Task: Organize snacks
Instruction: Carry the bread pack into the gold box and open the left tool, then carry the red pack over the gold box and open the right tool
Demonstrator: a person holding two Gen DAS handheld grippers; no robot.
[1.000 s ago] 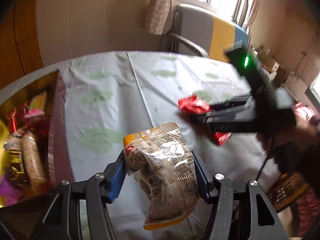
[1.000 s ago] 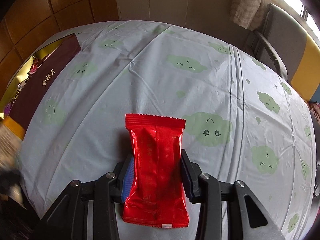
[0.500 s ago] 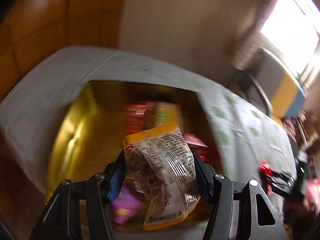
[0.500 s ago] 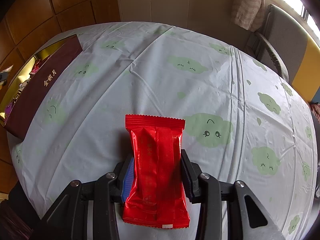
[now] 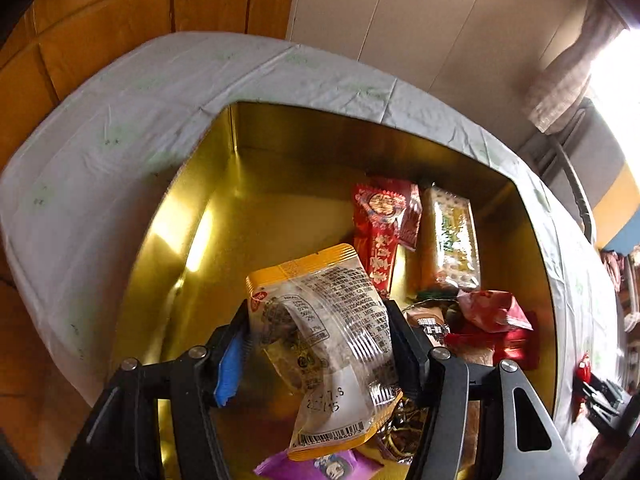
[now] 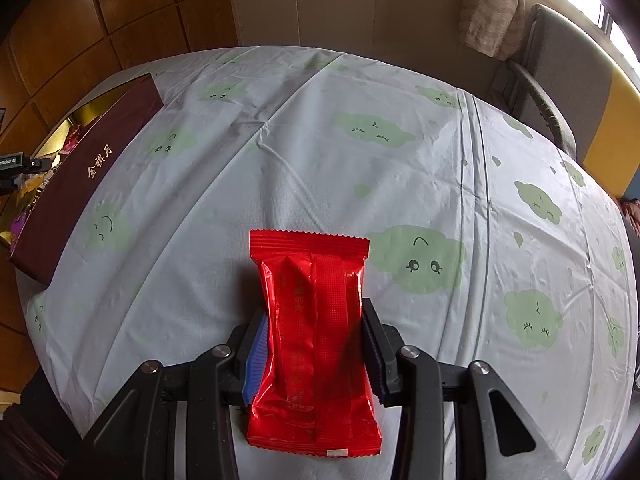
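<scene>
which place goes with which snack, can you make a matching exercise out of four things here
Things:
1. clear packet with yellow trim
2. plain red packet
3. purple packet
4. green and clear packet

Places:
A. in the right claw, over the tablecloth
B. lying deep in the gold box, by the far wall
C. in the left claw, above the gold box
D. in the gold box, at the near edge of the view

Pairs: 1-C, 2-A, 3-D, 4-B

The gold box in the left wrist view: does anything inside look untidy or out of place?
Yes. In the gold box, the snack packets lie heaped at odd angles on its right side, while the left side is bare. The left gripper holds a clear yellow-edged packet above them.
</scene>
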